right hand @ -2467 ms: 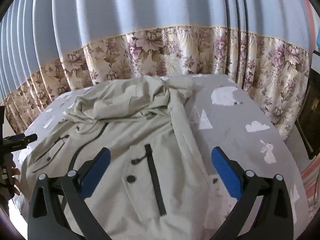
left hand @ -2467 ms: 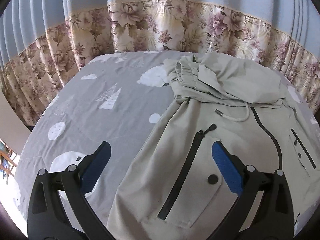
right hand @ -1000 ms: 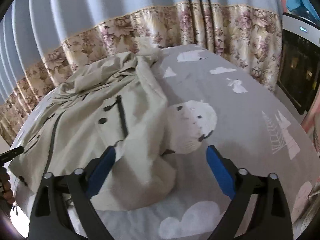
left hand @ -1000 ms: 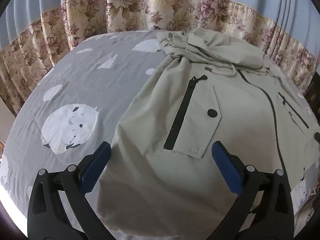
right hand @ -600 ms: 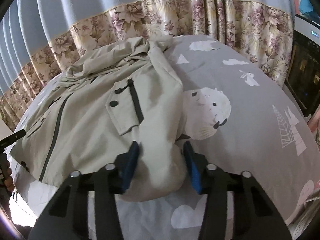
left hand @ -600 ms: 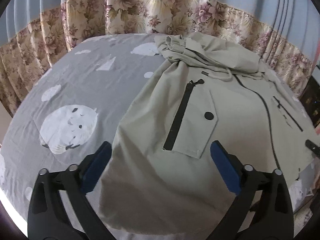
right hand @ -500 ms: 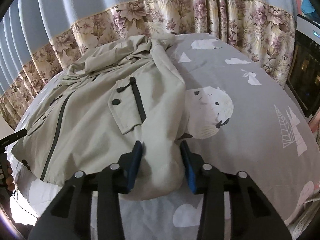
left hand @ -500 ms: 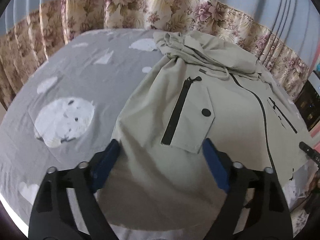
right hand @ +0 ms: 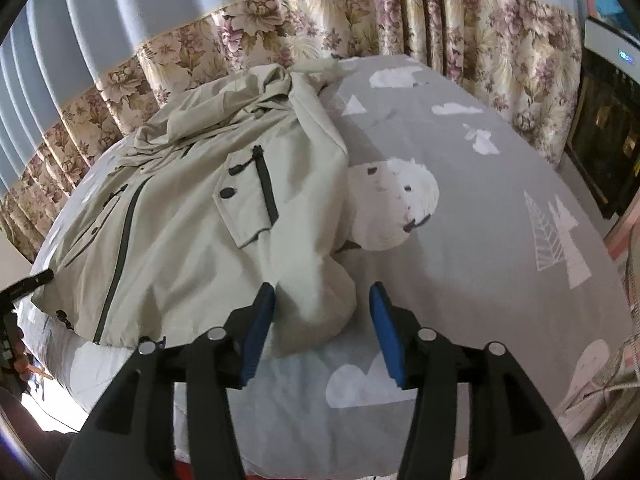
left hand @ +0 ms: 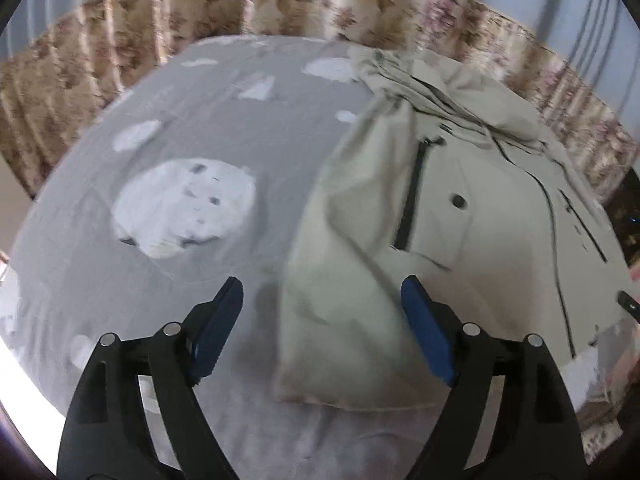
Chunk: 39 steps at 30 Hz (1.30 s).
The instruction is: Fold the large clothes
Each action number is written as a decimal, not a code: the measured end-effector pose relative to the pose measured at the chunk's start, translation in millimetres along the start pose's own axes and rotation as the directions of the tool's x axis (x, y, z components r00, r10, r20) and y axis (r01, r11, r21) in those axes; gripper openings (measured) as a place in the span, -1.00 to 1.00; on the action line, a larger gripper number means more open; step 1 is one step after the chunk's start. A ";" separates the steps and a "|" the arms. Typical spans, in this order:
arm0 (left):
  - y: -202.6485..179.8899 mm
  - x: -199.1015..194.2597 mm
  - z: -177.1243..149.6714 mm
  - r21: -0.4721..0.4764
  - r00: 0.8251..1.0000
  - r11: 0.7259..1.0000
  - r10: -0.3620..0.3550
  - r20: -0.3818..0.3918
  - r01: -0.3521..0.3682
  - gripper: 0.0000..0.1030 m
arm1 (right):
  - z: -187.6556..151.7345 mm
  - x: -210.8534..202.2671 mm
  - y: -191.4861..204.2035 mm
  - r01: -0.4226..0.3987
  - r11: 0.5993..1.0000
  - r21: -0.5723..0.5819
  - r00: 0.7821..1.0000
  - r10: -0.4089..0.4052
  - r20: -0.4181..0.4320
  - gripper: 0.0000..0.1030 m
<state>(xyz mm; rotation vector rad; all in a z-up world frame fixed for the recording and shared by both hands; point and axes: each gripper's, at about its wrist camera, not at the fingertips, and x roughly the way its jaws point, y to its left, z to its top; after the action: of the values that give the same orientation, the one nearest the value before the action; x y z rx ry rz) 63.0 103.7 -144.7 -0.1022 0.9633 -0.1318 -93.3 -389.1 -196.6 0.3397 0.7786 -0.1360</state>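
Note:
A large beige jacket (left hand: 460,240) with black zips lies spread front-up on the grey patterned bed; it also shows in the right wrist view (right hand: 192,216). My left gripper (left hand: 320,328) is open, its blue pads astride the jacket's near left hem corner, which bunches up between them. My right gripper (right hand: 320,320) is partly open, its pads on either side of the bunched right hem corner (right hand: 316,300), not clamped on it. The hood is crumpled at the far end.
The bed sheet (right hand: 480,220) is grey with white animal and tree prints. Floral curtains (right hand: 360,28) hang behind the bed. A dark cabinet (right hand: 608,120) stands at the right. The bed's near edge runs just under both grippers.
Both grippers have moved back to the jacket's near hem corners and narrowed. The right one opened a little from half a second ago. The left hem corner has bunched up.

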 end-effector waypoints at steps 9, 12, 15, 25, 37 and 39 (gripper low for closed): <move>-12.3 1.8 -7.4 0.020 0.998 0.998 -0.053 -0.031 0.054 -0.12 | 1.1 11.9 6.1 -0.051 0.999 0.000 0.998 0.051 -0.048 -0.55; -11.2 1.2 0.7 0.012 0.994 0.994 -0.104 -0.046 0.104 -0.45 | 4.7 13.2 14.4 -0.059 0.997 -0.039 0.997 0.058 -0.048 -0.73; -16.5 0.7 10.9 0.029 0.989 0.990 -0.139 -0.049 0.141 -0.60 | 17.5 8.5 20.1 -0.063 0.994 -0.086 0.998 0.061 -0.025 -0.75; -46.9 -30.5 81.3 0.181 0.985 0.975 -0.145 0.092 0.127 -0.69 | 110.5 -35.9 76.9 0.072 0.920 -0.386 0.972 0.022 0.233 -0.78; -78.6 -55.4 191.0 0.230 0.958 0.972 -0.118 0.260 0.057 -0.77 | 213.7 -46.5 120.1 0.208 0.831 -0.515 0.927 0.001 0.376 -0.82; -84.2 -42.2 215.1 0.229 0.961 0.972 -0.106 0.257 0.046 -0.77 | 239.1 -29.7 114.7 0.199 0.839 -0.506 0.936 -0.010 0.352 -0.81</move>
<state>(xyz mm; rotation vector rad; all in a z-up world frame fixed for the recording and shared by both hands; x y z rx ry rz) 210.7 33.3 23.7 0.0481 0.6690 -0.2884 72.5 -365.2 11.1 -0.2616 0.4638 -0.0719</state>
